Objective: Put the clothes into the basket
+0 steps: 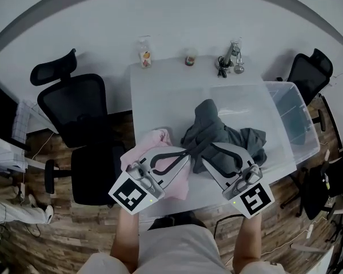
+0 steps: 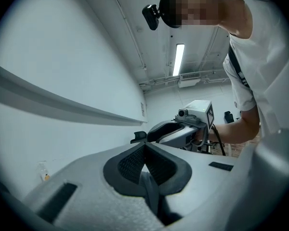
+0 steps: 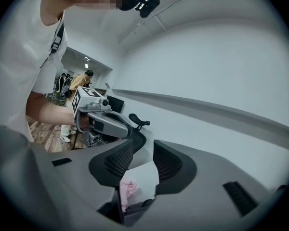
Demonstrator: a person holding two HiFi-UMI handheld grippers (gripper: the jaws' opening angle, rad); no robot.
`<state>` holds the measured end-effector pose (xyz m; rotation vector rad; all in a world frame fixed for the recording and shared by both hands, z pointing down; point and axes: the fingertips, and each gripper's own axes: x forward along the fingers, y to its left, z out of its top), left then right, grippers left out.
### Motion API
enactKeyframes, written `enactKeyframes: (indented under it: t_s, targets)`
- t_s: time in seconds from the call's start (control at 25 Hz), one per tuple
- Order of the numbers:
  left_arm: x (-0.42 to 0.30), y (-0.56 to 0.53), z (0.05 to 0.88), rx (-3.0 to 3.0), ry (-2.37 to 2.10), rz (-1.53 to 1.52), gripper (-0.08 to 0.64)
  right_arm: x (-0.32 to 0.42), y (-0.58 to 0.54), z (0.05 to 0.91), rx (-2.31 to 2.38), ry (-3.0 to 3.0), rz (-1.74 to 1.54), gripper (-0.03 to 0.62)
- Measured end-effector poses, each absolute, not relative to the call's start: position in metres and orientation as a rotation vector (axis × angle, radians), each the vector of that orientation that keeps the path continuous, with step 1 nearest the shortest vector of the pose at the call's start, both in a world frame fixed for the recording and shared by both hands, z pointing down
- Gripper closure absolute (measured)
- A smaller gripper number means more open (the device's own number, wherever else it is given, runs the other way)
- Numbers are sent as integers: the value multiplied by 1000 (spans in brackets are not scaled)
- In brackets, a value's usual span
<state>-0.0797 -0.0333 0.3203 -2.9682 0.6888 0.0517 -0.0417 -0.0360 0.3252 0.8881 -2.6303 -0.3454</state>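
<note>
- Left gripper (image 1: 186, 151): held over the front edge of the desk (image 1: 160, 96), tips pointing toward the middle. In the left gripper view its two pads are pressed together, with a strip of the grey garment (image 1: 217, 131) pinched between them.
- Right gripper (image 1: 206, 154): beside the left gripper on its right, also at the front edge, tips near the grey garment. In the right gripper view the jaws stand apart and nothing is caught between them. The white desk top and a fold of the pink garment (image 1: 159, 137) show through the gap.
- Grey garment: a bunched heap between the middle of the desk and the front edge, at the left side of the basket (image 1: 300, 104). It cannot be told whether part of it lies over the basket's wall.
- Pink garment: on the desk by the front-left corner, partly under the left gripper, just beside the grey garment.
- Basket: a clear plastic bin that fills the right edge of the desk, from the back-right corner to the front-right corner.
- Back edge of the desk: a small bottle (image 1: 144, 53), a small cup (image 1: 190, 57) and a cluster of metal items (image 1: 232, 58).
- Floor, left of the desk: a black office chair (image 1: 74, 110).
</note>
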Motion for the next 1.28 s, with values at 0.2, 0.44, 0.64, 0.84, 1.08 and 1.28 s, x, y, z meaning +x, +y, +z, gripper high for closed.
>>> enactKeyframes:
  t_s: [0.2,0.44,0.64,0.84,1.08,1.28]
  targets:
    - [-117,-28,337,-2947,786,-3,560,-86,-36,349,751,-2597,-360,417]
    - [-152,-20,362,-2843,891,-92,560,-124,-34,382,582,-2532,-364,346]
    - [-175,-16,384,-2844,999,-108,560,-146,-40,412,479,-2454,-370,303]
    - [-191,-14,405,-2848,1117,-157,560,-165,-41,446,362,-2402,-314,214]
    - [-204,-13,426,-2843,1218,-232,560,-187,-34,492,212,-2361,-238,127]
    - [-213,-12,444,-2809,1250,-326,560,-198,-25,533,127,-2321,-191,27]
